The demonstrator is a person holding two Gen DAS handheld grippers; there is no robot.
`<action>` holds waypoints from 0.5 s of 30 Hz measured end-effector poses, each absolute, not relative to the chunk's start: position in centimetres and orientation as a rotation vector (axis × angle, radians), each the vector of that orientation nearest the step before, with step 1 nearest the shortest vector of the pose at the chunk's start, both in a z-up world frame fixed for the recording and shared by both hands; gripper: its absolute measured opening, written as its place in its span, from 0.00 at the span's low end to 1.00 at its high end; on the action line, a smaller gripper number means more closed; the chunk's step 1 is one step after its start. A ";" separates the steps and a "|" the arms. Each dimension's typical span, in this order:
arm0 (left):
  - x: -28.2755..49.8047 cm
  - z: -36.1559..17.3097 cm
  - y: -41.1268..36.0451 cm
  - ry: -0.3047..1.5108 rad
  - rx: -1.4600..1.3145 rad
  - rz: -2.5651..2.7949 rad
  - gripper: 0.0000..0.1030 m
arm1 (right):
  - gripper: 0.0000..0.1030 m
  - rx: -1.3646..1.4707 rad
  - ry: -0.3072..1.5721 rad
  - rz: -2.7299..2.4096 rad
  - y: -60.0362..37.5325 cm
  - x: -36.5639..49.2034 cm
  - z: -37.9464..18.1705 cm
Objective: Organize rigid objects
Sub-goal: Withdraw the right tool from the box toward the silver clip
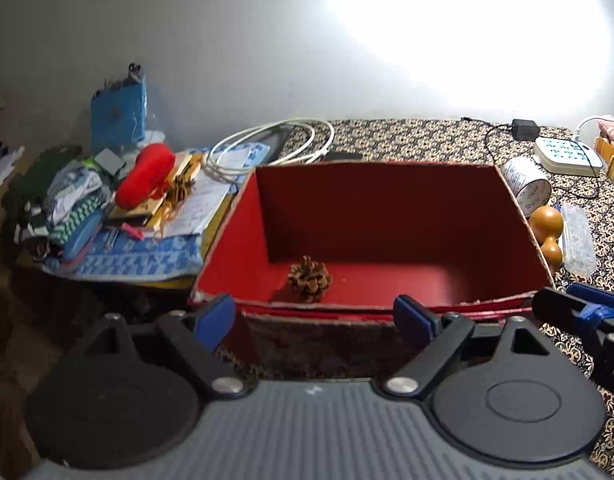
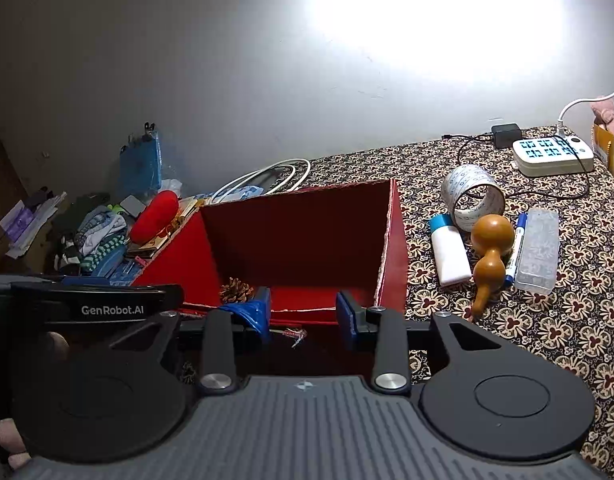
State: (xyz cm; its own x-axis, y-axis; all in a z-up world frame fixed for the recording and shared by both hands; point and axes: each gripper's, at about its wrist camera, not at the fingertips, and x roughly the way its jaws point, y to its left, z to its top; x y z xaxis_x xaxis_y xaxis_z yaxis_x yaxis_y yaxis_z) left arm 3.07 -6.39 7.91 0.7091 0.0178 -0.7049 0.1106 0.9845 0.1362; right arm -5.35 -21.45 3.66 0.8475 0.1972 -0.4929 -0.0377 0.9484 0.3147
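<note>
Pine cone on the floor of the red cardboard box, just ahead of and between the left gripper fingers, spread wide, empty. Right gripper also parted, holding nothing, at the box's near rim. Wooden gourd, white bottle, blue marker, clear case, tape roll right of its fingers.

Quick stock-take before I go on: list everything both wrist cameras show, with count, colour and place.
Cardboard box: 1, red, centre, open.
Pine cone: 1, brown, inside box, front left.
Wooden gourd: 1, tan, right of box.
Tape roll: 1, printed white, behind gourd.
Small bottle: 1, white with blue cap, left of gourd.
Marker pen: 1, blue-white, right of gourd.
Clear plastic case: 1, far right.
Power strip: 1, white, back right.
Coiled cable: 1, white, behind box.
Clutter pile: mixed, left.
Left tongs: blue pads, open.
Right tongs: blue pads, open.
</note>
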 end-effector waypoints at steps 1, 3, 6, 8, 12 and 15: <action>2.9 7.8 -6.6 0.792 0.172 -0.036 0.86 | 0.18 0.299 0.554 0.144 -21.6 -5.6 3.5; 2.3 7.6 -6.9 0.810 0.168 -0.014 0.86 | 0.18 0.302 0.577 0.178 -21.9 -5.8 3.1; 1.4 7.1 -7.3 0.830 0.158 0.017 0.86 | 0.18 0.328 0.622 0.228 -22.3 -6.1 2.2; 1.0 6.7 -7.4 0.847 0.149 0.032 0.87 | 0.18 0.335 0.656 0.253 -22.4 -6.3 1.5; 0.2 5.7 -7.4 0.882 0.131 0.062 0.87 | 0.18 0.349 0.702 0.292 -22.7 -6.6 0.5; -0.6 4.5 -6.9 0.907 0.110 0.076 0.87 | 0.18 0.380 0.741 0.310 -23.4 -6.7 -0.3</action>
